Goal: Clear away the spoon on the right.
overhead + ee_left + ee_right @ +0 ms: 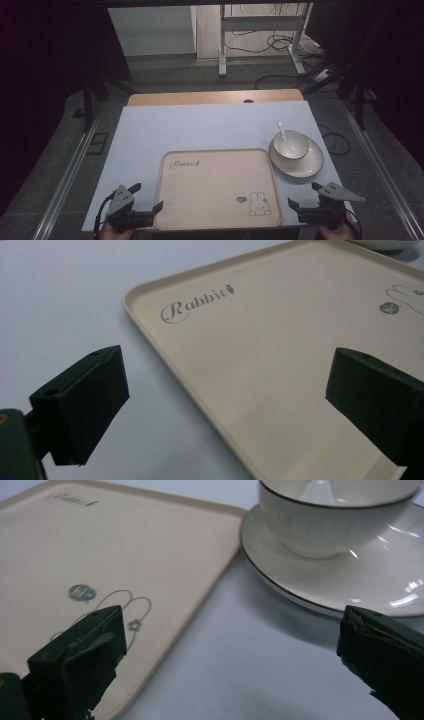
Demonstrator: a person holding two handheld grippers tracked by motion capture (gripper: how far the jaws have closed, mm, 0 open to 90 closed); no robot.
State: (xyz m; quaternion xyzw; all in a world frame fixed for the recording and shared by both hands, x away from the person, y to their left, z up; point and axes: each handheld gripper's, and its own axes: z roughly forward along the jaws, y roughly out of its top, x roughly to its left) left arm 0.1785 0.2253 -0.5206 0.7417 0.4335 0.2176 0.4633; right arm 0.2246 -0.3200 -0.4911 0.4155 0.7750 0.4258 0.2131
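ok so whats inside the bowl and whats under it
A white spoon stands in the bowl, handle leaning toward the far side. The bowl sits on a white plate beside the tray. The plate's centre is covered by the bowl.

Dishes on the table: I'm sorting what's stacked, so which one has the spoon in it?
The bowl: the white spoon leans inside it. The plate only carries the bowl, and the beige tray holds nothing.

**Open gripper between tray and saucer**

The right gripper (230, 655) has its two black jaws spread wide with nothing between them. The beige tray (125, 545), printed with a rabbit drawing, lies at left. The white bowl (335, 520) sits on a dark-rimmed saucer (380, 585) at right, just beside the tray's corner on the pale worktop (240, 680).
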